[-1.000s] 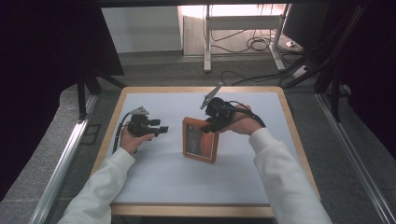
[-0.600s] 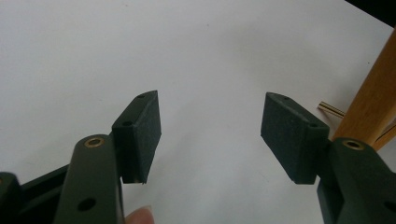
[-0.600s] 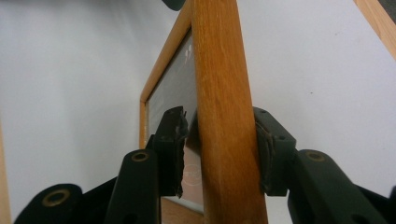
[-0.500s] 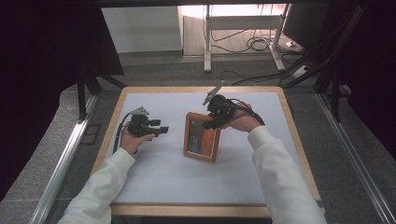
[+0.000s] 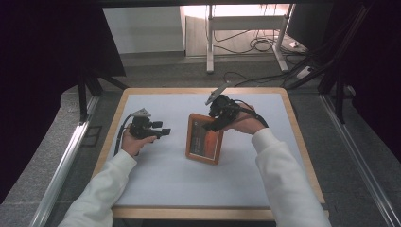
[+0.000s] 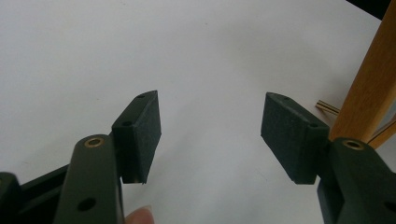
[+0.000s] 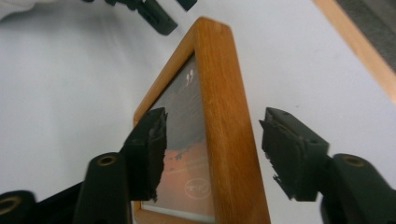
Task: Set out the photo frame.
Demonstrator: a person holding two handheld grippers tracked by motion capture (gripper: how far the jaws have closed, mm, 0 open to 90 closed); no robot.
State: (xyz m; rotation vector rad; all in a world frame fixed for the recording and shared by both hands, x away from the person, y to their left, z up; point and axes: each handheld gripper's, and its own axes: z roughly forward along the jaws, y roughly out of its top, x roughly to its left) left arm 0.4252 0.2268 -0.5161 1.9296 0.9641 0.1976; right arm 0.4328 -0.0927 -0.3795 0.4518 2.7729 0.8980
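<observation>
A white table top [image 5: 189,189] with a wooden rim is filling the middle of the high view, and a person's white-sleeved forearms are coming in from six o'clock. A wooden picture frame [image 5: 204,138] is standing on the table near its centre, leaning slightly, its glass face showing an orange-toned picture. The right gripper [image 5: 218,124] is sitting at the frame's one o'clock corner; in the right gripper view its jaws have just been opening and are now standing wide on either side of the frame's wooden edge [image 7: 224,116], the pads clear of the wood. The left gripper [image 5: 163,132] is hovering at the frame's nine o'clock, well apart from it, jaws wide with nothing between them.
</observation>
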